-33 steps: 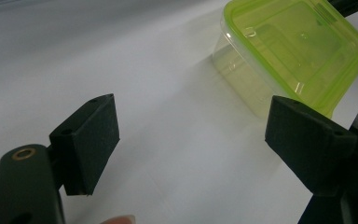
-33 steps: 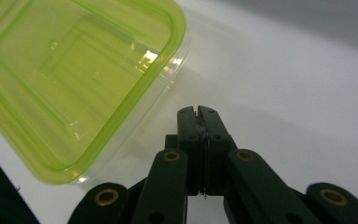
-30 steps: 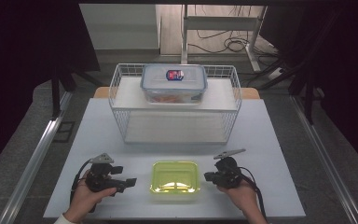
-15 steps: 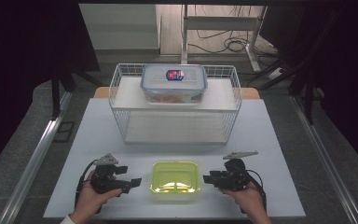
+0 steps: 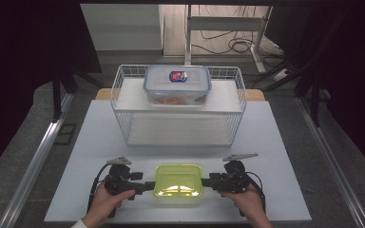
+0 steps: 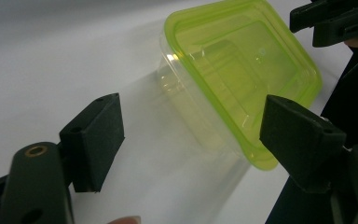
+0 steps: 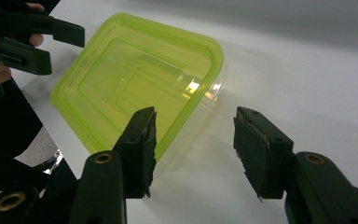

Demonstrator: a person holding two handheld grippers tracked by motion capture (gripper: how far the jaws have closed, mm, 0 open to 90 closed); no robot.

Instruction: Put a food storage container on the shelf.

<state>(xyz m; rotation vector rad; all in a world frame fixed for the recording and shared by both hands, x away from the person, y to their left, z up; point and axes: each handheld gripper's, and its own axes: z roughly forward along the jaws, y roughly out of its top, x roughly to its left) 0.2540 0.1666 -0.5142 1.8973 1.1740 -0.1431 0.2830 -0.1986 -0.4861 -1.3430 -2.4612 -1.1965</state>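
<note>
A clear tub with a lime-green lid lies flat near the table's front edge. My left gripper is at its left end, my right gripper at its right end. In the left gripper view the tub's near end lies between the wide-apart jaws of my left gripper; they have just been closing a little, and the left pad stands clear of it. In the right gripper view my right gripper has just been opening, with the tub's corner beside its left pad.
A white wire basket stands upturned at the table's middle back. A clear box with a blue-rimmed lid rests on top of it. White tabletop lies bare on both sides of the grippers.
My left gripper has slid right, up to the tub's left end. The right gripper's jaws have gone from shut to apart beside the tub's right end.
</note>
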